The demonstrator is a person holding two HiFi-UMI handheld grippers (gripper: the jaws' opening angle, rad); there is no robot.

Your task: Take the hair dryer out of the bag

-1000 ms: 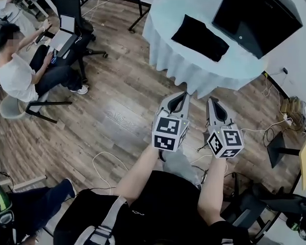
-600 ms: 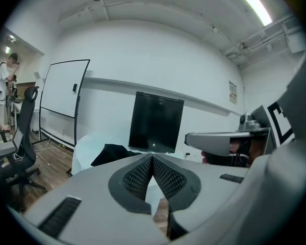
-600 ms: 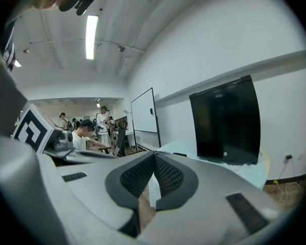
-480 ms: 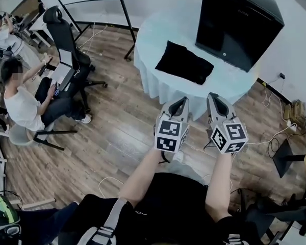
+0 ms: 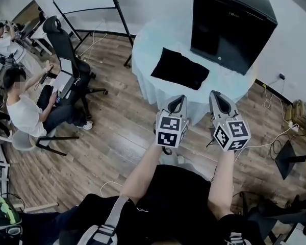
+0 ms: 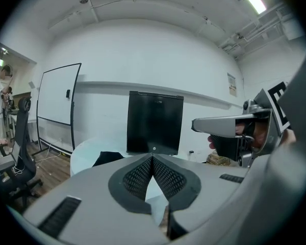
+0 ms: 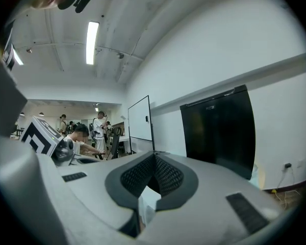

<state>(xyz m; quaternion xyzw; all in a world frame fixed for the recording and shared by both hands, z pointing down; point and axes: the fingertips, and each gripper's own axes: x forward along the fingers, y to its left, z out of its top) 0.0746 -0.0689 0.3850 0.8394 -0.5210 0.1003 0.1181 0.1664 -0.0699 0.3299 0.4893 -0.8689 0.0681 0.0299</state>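
Observation:
A flat black bag (image 5: 179, 68) lies on a round table with a pale cloth (image 5: 148, 55), ahead of me in the head view; it shows as a dark shape (image 6: 108, 157) in the left gripper view. No hair dryer is visible. My left gripper (image 5: 179, 100) is held in the air short of the table's near edge, jaws shut and empty (image 6: 152, 158). My right gripper (image 5: 218, 95) is level with it on the right, also shut with nothing in it (image 7: 154, 157).
A black cabinet (image 5: 229, 24) stands behind the table against the wall. A person (image 5: 25, 111) sits at the left near office chairs (image 5: 66, 47). Cables (image 5: 275, 137) trail on the wood floor at the right. A whiteboard (image 6: 58, 106) stands at the far left.
Both grippers have come forward and slightly upward toward the table, staying shut. The table and cabinet now sit closer and more central in the head view.

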